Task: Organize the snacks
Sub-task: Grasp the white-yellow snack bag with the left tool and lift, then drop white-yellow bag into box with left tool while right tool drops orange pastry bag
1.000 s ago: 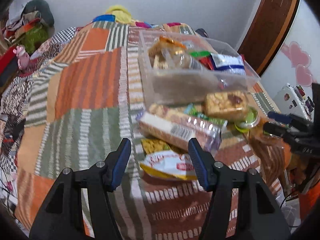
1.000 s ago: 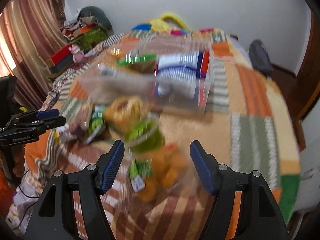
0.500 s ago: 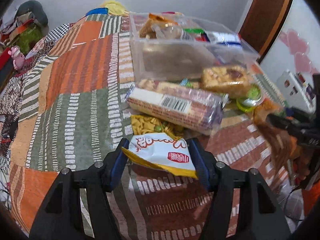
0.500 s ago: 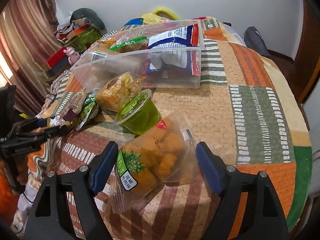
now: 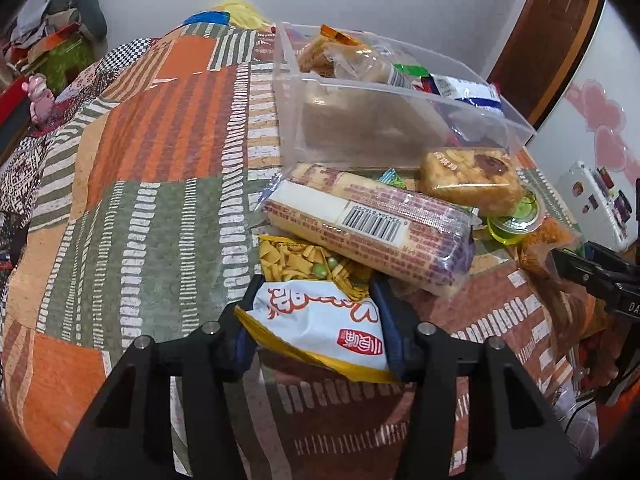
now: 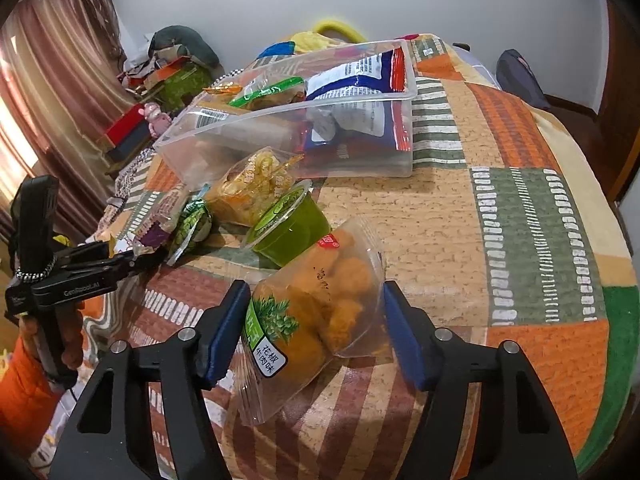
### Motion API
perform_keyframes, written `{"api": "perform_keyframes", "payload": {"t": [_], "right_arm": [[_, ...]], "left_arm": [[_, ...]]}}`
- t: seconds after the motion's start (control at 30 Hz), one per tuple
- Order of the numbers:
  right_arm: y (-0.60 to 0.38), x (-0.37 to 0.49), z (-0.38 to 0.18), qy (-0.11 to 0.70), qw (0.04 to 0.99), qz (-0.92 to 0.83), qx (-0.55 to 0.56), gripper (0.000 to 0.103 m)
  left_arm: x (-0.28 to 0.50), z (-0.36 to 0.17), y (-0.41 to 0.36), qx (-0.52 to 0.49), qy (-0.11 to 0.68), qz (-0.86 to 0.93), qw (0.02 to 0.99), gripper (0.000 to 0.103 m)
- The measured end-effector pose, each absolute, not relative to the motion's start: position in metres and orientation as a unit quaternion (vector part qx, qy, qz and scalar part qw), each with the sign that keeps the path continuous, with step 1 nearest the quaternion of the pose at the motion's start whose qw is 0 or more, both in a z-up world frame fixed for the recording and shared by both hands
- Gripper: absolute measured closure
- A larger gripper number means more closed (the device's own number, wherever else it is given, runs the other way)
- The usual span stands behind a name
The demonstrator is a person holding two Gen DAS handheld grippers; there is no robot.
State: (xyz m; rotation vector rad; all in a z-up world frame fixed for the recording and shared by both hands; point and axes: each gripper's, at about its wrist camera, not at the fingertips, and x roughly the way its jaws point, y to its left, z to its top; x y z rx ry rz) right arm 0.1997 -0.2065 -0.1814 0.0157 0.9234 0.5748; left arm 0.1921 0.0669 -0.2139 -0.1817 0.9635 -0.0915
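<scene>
A clear plastic bin [image 5: 384,120] with several snack packs in it stands on the patchwork bedspread; it also shows in the right wrist view [image 6: 320,136]. Loose snacks lie in front of it. My left gripper [image 5: 316,316] is open, its jaws on either side of a white and yellow snack bag [image 5: 320,320] that lies under a long biscuit pack [image 5: 368,224]. My right gripper [image 6: 314,320] is open around a clear bag of orange fried snacks [image 6: 316,312]. A green jelly cup [image 6: 288,228] sits just beyond that bag.
A yellow crisp-rice pack [image 5: 472,180] and a small green packet [image 6: 192,224] lie among the loose snacks. The bedspread [image 5: 140,184] spreads wide to the left. A door [image 5: 552,32] and a white device [image 5: 596,204] are at the right, clutter and curtains beyond the bed.
Both grippers moved forward and down. The left one now straddles the white and yellow bag, the right one straddles the orange snack bag. Both jaws have narrowed slightly around the bags.
</scene>
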Motion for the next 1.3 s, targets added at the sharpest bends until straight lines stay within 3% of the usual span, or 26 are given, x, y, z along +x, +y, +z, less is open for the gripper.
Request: {"api": "perform_keyframes", "payload": {"t": [0.37, 0.43, 0.93, 1.3], "right_arm": [[-0.207, 0.200, -0.152, 0.396, 0.875, 0.277, 0.004, 0.044], [-0.207, 0.201, -0.145, 0.387, 0.879, 0.278, 0.002, 0.044], [-0.194, 0.238, -0.095, 0.310, 0.914, 0.262, -0.003, 0.044], [-0.173, 0.285, -0.088, 0.304, 0.922, 0.240, -0.004, 0.044]], "left_arm": [[0.173, -0.190, 0.096, -0.091, 0.445, -0.008, 0.891, 0.059], [0.173, -0.183, 0.100, -0.092, 0.440, -0.005, 0.893, 0.066], [0.219, -0.114, 0.071, -0.065, 0.366, -0.043, 0.927, 0.067], [0.292, -0.088, 0.033, -0.064, 0.344, -0.070, 0.934, 0.067]]}}
